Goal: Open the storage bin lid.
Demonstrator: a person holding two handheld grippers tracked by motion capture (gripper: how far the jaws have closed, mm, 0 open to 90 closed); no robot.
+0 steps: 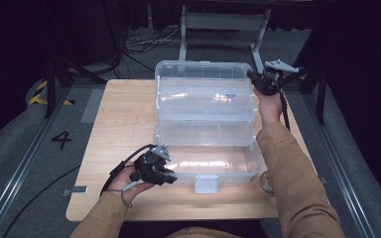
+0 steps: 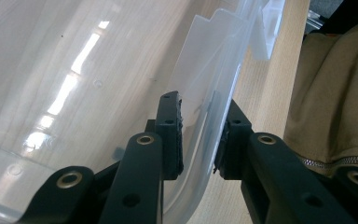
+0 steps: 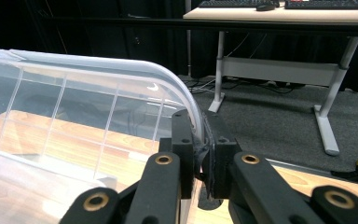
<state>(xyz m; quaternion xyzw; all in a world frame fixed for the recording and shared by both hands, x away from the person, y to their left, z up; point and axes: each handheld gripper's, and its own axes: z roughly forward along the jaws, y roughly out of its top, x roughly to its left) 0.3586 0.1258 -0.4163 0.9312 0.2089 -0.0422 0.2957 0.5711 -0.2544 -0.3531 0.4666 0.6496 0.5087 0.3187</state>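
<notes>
Holding the clear plastic box (image 1: 206, 144) at two places, I judge the work about midway. The box sits in the middle of the wooden table (image 1: 119, 124), its lid (image 1: 204, 82) standing up at the far side and the tiered trays fanned out between lid and base. My right gripper (image 1: 254, 78) is clamped on the lid's far right corner; in the right gripper view the jaws pinch the curved lid edge (image 3: 193, 119) with the pads pressed tight on it. My left gripper (image 1: 171, 176) sits at the near left corner of the base; in the left gripper view the base wall (image 2: 200, 140) runs between the pads, which stand on either side of it, and the right-hand pad looks to touch it, though I cannot tell whether the other presses or stands a little off. So the opening looks done or nearly so. Whether the lid goes further back or comes down again, I cannot say from here.

Hard to make out: the trays are transparent, so what lies in them, if anything, is lost in glare. A white latch (image 1: 206, 184) shows on the front. My right sleeve (image 1: 292, 173) covers the box's near right corner.
</notes>
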